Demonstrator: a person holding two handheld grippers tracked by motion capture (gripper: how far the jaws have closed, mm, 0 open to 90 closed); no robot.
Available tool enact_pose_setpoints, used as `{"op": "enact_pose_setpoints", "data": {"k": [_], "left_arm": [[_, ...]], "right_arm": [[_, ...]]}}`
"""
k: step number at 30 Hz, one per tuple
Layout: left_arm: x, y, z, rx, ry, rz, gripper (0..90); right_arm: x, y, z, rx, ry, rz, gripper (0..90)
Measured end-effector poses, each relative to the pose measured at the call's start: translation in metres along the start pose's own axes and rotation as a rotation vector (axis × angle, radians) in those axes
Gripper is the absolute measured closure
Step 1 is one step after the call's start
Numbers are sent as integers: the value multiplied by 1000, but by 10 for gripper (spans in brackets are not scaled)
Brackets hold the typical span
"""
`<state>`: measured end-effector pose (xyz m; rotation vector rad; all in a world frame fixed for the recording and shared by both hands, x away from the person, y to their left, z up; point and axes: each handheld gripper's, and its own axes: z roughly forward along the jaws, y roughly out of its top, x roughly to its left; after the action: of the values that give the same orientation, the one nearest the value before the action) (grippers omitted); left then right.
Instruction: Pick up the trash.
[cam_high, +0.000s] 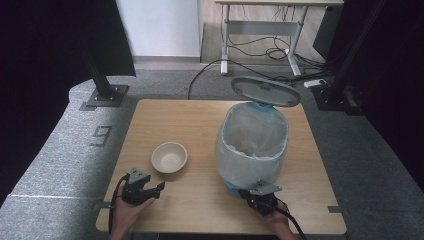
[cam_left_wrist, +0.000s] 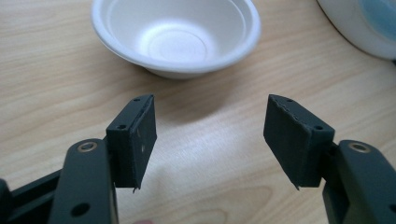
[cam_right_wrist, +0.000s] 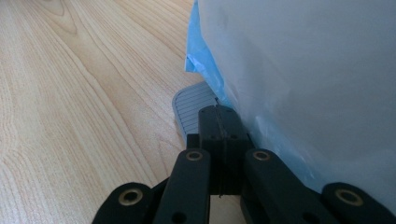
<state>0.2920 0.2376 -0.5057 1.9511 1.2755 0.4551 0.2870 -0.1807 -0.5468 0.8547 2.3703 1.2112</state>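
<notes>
Two grippers held low at the table's near edge

The left gripper (cam_high: 159, 188), lower left, was held wide open and empty, aimed at the white bowl (cam_high: 169, 157) just beyond. The right gripper (cam_right_wrist: 219, 122), fully closed, was pressed onto the bin's pedal (cam_right_wrist: 192, 110); the lidded bin (cam_high: 252, 142) was seen right of centre, lid raised.

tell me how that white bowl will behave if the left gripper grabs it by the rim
The white bowl looks like thin foam or paper, so it is probably very light and may skid on the smooth table when nudged. Its thin rim could flex or dent under a hard squeeze. Being shallow, wide and empty, it seems unlikely to tip. The left gripper stands open, short of it.
</notes>
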Motion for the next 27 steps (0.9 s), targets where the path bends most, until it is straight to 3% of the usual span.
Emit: {"op": "enact_pose_setpoints", "data": {"k": [9, 16, 21, 27], "left_arm": [[15, 21, 13, 8, 24, -10, 362], [37, 38, 32, 23, 39, -65, 387], [47, 40, 45, 64, 30, -79, 401], [49, 39, 57, 87, 12, -90, 426]], "right_arm": [[1, 0, 0, 2, -7, -4, 898], [2, 0, 0, 3, -12, -15, 897], [2, 0, 0, 1, -10, -11, 897], [2, 0, 0, 0, -10, -9, 897]]}}
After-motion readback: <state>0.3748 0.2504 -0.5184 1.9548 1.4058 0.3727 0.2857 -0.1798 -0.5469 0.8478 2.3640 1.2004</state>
